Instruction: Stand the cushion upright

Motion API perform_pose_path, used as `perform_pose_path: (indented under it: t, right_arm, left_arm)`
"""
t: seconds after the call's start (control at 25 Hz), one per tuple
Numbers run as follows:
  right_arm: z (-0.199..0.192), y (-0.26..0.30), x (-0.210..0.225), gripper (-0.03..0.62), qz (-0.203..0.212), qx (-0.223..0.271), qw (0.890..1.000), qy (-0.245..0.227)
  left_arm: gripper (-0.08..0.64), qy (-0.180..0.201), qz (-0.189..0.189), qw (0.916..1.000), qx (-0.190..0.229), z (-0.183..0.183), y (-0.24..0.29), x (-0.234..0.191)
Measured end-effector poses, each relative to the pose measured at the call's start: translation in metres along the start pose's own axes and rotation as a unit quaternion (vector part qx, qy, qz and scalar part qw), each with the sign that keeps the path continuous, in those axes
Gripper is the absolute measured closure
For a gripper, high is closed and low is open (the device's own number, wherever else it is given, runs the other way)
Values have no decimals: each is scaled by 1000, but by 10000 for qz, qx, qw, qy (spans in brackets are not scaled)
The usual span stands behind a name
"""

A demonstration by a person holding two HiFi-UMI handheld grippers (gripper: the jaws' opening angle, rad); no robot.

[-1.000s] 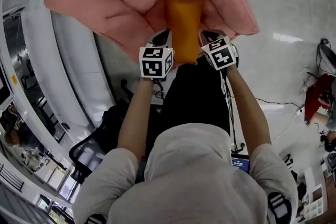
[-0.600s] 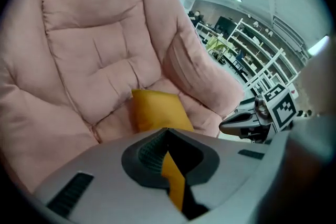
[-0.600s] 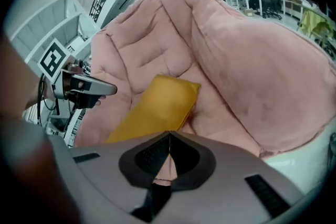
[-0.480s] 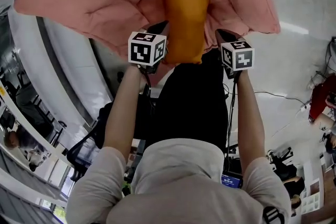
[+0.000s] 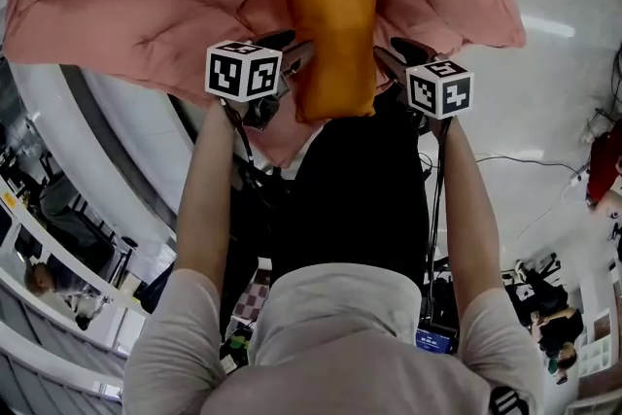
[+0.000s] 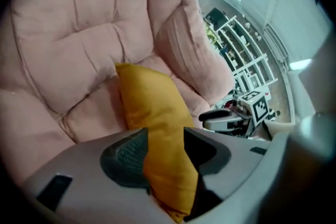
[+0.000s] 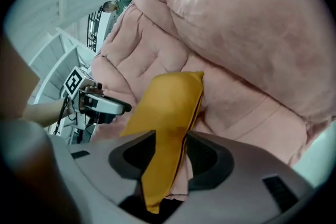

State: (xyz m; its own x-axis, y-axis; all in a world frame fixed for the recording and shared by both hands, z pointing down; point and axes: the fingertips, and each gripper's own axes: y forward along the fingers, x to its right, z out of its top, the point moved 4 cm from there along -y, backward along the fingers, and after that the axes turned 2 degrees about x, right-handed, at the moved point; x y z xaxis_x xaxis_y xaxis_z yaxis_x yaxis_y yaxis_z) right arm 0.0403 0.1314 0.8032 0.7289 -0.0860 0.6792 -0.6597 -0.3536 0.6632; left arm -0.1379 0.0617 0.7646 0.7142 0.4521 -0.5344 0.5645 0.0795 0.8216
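Pink padded chair (image 5: 126, 5); the orange cushion (image 5: 330, 24) stands on edge against its quilted back.
Left gripper (image 5: 287, 51) and right gripper (image 5: 397, 55): jaws just opening, now parted, a lower cushion corner loose between each.

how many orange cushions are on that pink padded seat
1. The orange cushion rests against the pink padded seat, near the middle of it. Others could be hidden in its folds.
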Motion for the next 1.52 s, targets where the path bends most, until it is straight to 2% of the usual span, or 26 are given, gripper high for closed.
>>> perform_pose_path:
  t: [0.08,0.2,0.28,0.4,0.52,0.6,0.72,1.0,1.28,1.52]
  right_arm:
    - [-1,5,0,400,242,-15,9996,140]
    - [3,11,-1,359,665,117,9957,636]
    - [7,14,1,345,807,179,9918,971]
    - [11,20,3,328,860,287,9856,1431]
    - [7,29,0,316,1033,265,9761,1896]
    - [4,32,0,305,1205,220,9696,2120]
    - [1,36,0,295,1247,154,9689,2131]
    - [2,40,-2,296,910,40,9770,1930]
    - [4,38,-4,318,990,-51,9793,1767]
    - [5,32,-10,321,1014,-70,9829,1534]
  left_arm:
    - [343,-318,-67,9994,92,2,5,-7]
    - [322,-782,-229,9966,102,3,12,-10]
    - [300,-1155,-285,9929,44,2,18,-12]
    - [296,-1690,-258,9852,-122,-5,23,-18]
    - [298,-2178,-571,9742,-128,-9,26,-19]
    - [298,-2349,-652,9698,-91,-8,32,-17]
    - [298,-2344,-659,9698,-114,-8,38,-18]
    - [301,-2191,-473,9745,-129,-7,43,-14]
    - [318,-2147,-447,9755,157,-9,37,-9]
    - [323,-1907,-541,9799,208,-11,29,-2]
